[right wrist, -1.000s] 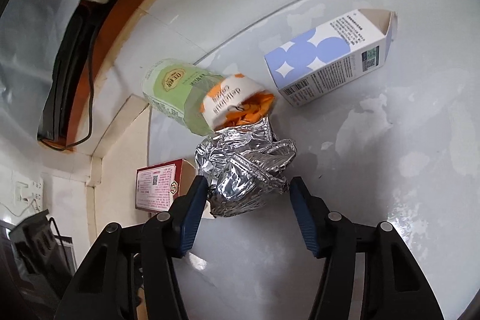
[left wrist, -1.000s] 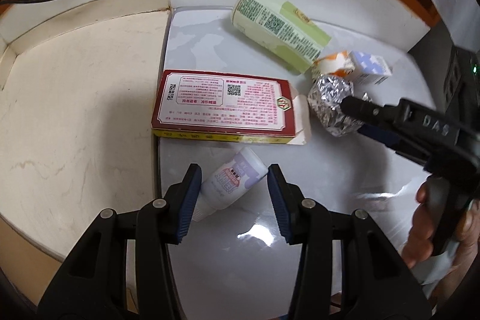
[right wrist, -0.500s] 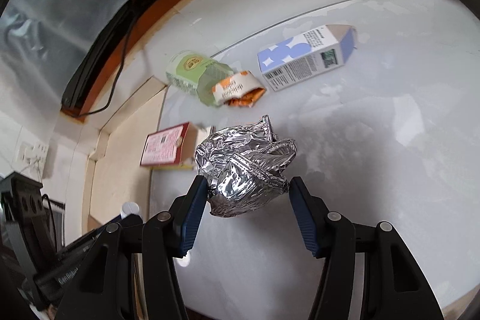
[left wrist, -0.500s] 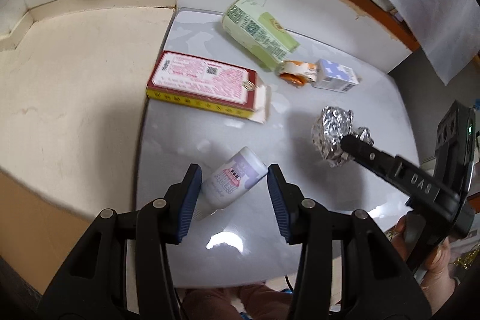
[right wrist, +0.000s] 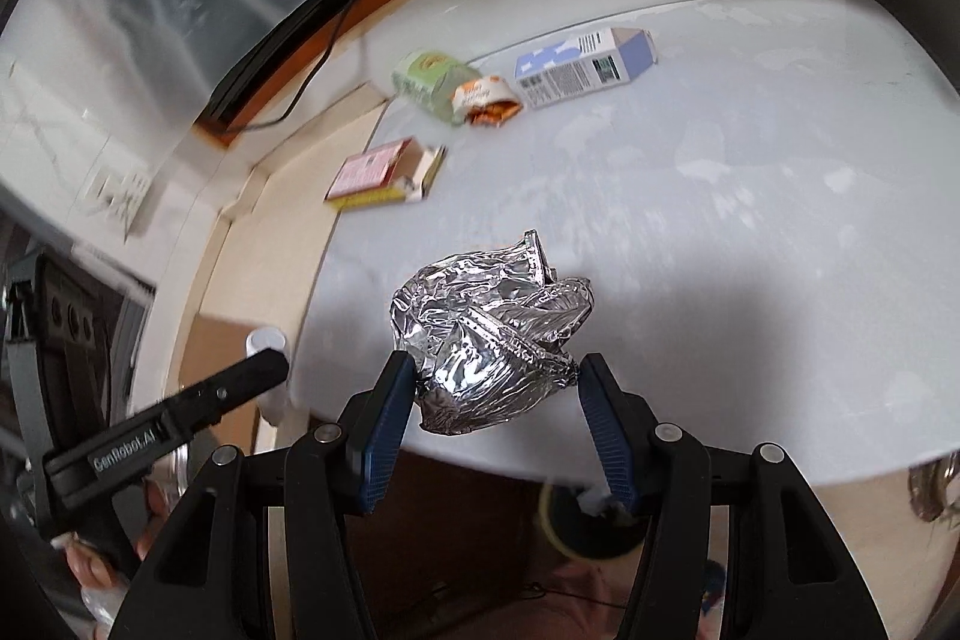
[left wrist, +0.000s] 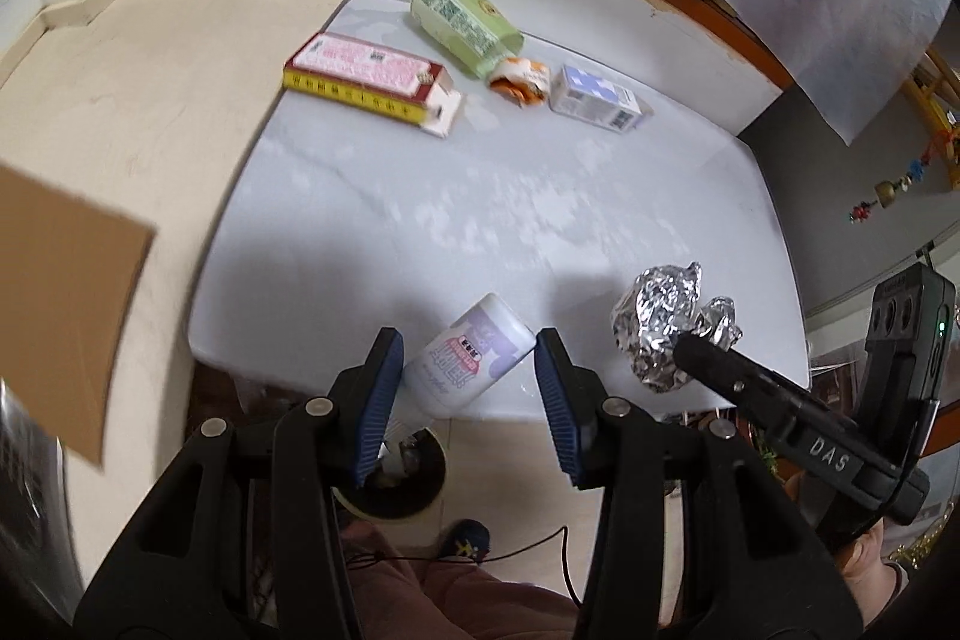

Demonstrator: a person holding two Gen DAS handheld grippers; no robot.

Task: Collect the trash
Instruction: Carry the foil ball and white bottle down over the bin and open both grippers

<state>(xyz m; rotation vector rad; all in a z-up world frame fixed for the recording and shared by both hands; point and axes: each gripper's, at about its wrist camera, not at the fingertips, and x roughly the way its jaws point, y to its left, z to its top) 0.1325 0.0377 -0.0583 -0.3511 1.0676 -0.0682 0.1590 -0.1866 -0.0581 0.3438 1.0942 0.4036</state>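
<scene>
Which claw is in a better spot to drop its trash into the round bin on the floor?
Probably left. The left claw holds the bottle right above the bin, while the right claw's foil ball looks to be over the table.

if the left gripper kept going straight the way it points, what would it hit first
The left gripper is shut on a small bottle, so the bottle leads. Straight ahead lies the near part of the white table, bare there. It would likely meet that first, though depth is unclear.
</scene>
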